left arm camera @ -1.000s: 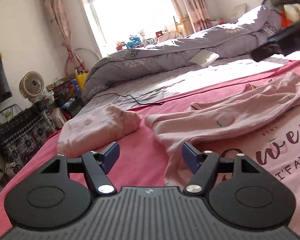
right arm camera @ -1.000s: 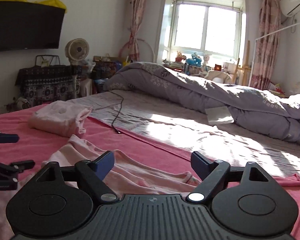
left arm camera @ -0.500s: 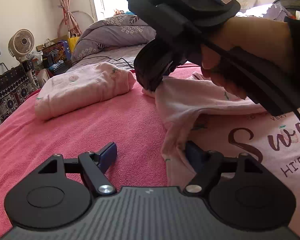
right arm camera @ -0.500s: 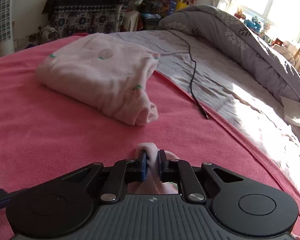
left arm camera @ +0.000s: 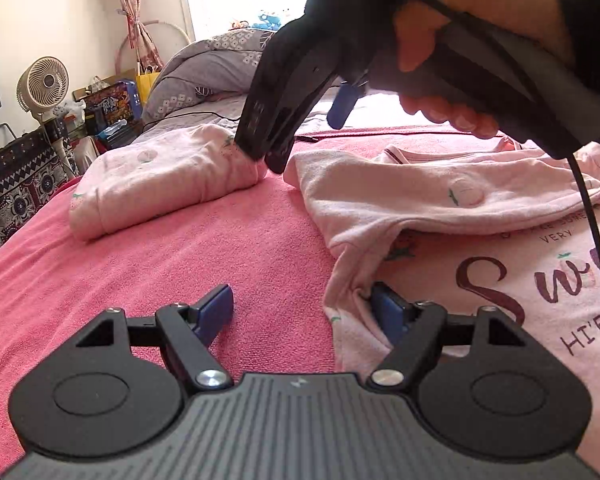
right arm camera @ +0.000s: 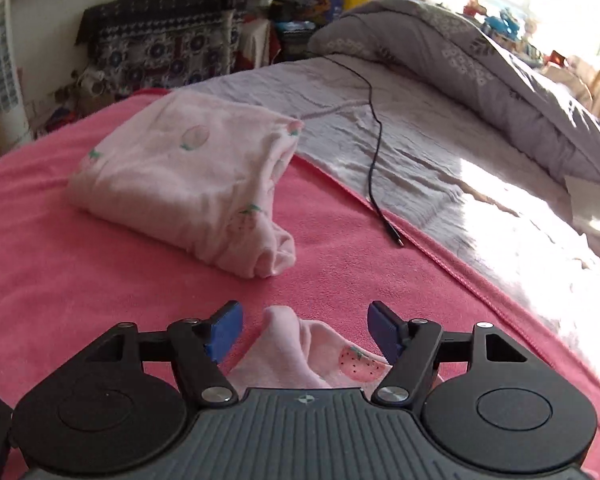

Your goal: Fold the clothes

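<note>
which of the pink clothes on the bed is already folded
The pink bundle lying alone on the pink blanket is folded into a compact block; the pink garment with the sleeve is spread out loose.

Two grippers are in view — the left gripper (left arm camera: 302, 306) and the right gripper (right arm camera: 305, 326). One hand (left arm camera: 452, 60) shows. Pink garments number three: one folded bundle (right arm camera: 188, 184), one strawberry-print garment (left arm camera: 432, 200) lying loose, one lettered shirt (left arm camera: 540, 280) under it. One pink blanket (left arm camera: 180, 264), one grey duvet (right arm camera: 480, 64), one black cable (right arm camera: 376, 152), one fan (left arm camera: 44, 84) — and one white paper (right arm camera: 590, 208).
</note>
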Available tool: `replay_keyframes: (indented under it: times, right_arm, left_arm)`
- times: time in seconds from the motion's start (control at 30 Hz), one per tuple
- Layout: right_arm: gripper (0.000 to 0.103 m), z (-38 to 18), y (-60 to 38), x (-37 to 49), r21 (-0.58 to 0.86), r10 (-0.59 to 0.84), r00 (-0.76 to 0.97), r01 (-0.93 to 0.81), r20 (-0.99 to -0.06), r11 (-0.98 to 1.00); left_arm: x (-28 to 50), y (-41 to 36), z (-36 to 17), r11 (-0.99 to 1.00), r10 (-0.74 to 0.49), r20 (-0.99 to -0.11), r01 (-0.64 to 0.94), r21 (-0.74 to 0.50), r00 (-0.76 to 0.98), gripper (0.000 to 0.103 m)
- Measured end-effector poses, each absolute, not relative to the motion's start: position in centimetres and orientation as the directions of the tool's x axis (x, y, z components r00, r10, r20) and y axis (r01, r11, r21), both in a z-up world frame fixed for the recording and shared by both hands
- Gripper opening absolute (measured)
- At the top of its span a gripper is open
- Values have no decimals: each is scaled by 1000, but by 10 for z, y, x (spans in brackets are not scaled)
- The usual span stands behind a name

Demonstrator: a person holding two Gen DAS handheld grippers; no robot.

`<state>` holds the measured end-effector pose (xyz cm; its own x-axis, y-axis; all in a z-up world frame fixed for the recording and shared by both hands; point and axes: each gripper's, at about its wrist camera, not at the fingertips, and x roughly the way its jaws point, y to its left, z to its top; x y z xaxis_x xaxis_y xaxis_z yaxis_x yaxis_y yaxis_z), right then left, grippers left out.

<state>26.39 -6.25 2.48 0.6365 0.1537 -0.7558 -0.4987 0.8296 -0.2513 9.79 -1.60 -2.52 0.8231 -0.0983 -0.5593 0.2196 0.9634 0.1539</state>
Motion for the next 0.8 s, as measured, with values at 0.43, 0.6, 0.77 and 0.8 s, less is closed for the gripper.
replay_keyframes:
  times: [0.43,0.6,0.77,0.8]
  right_arm:
    - [12,5,-71,286,-152,75,655,-282,-752,947]
    - [12,-17,-64,291,-151,73,667,-273,-742,950]
    - [11,-18,-75,301,-45,136,670,-246,-730,968]
    - [11,-19,-78,304,-14,151,667,-235,-730,972]
  left_arm:
    - [101,-13,-25,967,-98,-558,211,143,824,79]
    - [101,-12,-25,968,-96,-560,207,139,823,80]
    - [103,-11,-25,970,-92,-562,200,134,822,82]
    - [103,-11,-25,971,-91,-563,199,134,822,83]
